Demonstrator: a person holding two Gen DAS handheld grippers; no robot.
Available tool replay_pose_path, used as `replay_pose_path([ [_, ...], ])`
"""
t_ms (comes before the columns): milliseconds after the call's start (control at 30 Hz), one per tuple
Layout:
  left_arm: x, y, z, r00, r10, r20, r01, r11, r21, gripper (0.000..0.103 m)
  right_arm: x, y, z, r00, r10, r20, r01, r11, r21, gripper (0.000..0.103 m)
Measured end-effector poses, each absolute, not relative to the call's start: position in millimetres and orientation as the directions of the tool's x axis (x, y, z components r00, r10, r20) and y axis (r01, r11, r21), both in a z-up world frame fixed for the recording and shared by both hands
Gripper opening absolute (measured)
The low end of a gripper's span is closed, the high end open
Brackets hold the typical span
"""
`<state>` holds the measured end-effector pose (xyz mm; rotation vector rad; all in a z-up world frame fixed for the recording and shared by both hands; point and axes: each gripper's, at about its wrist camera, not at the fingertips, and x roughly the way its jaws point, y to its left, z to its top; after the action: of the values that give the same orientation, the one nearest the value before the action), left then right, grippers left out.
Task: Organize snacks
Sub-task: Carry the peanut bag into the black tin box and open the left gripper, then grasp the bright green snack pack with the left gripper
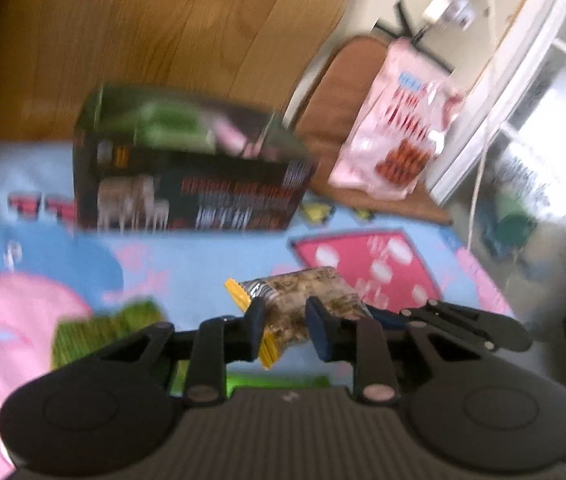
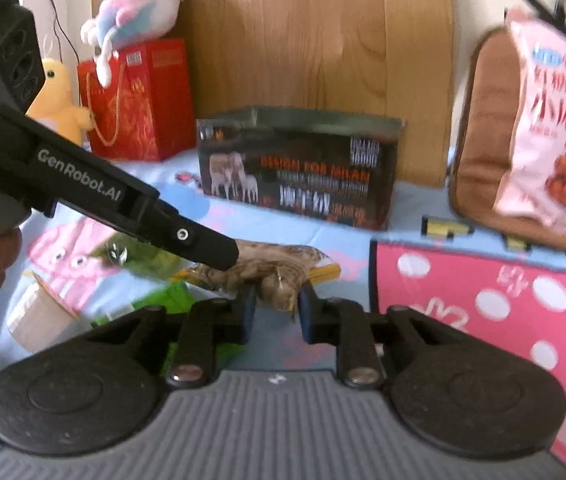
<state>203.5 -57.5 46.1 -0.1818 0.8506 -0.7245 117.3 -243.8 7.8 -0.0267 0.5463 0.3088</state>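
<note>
A clear nut snack bag with yellow ends [image 1: 303, 300] [image 2: 271, 268] is held over the cartoon bedsheet [image 1: 203, 256]. My left gripper [image 1: 283, 326] is shut on one end of it. My right gripper [image 2: 275, 306] is shut on the other end. The left gripper's arm [image 2: 123, 204] crosses the right wrist view from the left. A dark open box [image 1: 187, 168] [image 2: 299, 164] stands behind the bag against the wooden headboard. A green snack packet [image 1: 99, 328] [image 2: 143, 256] and a small paper cup [image 2: 39, 312] lie on the sheet to the left.
A pink snack bag [image 1: 395, 132] [image 2: 555, 132] leans on a brown cushion [image 1: 347, 92] [image 2: 483, 128] at right. A red gift bag [image 2: 135, 100], a yellow plush [image 2: 59, 100] and a pastel plush [image 2: 135, 8] stand at back left. A white frame [image 1: 495, 92] is at far right.
</note>
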Motion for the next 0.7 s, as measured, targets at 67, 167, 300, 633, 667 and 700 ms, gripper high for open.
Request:
replay_pose_path([
  [67,211,-56,65,0.470,-0.659,-0.588,0.525,0.744,-0.414,0.023,115,-243,21,0.840,0.274,-0.468,-0.289,0.956,0.040,0.025],
  [167,237,-62,91,0.526,-0.646,-0.553,0.530,0.758,-0.381,0.025,125,-246,44,0.878,0.261,-0.401,-0.270,0.962,0.035,0.025],
  [300,283,-81,100,0.593,-0.585,-0.553,0.515,0.804,-0.298,0.044,173,-248,70,0.911,0.222,-0.348,-0.230,0.973,0.021,0.035],
  [633,232,11,58,0.550,-0.625,-0.553,0.400,0.779,-0.483,0.042,141,-284,36,0.885,0.203,-0.420,-0.165,0.978,0.124,0.044],
  [667,225,22,54,0.555,-0.620,-0.555,0.380,0.782,-0.494,0.042,133,-284,30,0.868,0.228,-0.441,-0.173,0.972,0.161,0.044],
  [700,219,32,51,0.564,-0.611,-0.556,0.360,0.787,-0.500,0.042,123,-284,24,0.851,0.257,-0.458,-0.181,0.962,0.203,0.044],
])
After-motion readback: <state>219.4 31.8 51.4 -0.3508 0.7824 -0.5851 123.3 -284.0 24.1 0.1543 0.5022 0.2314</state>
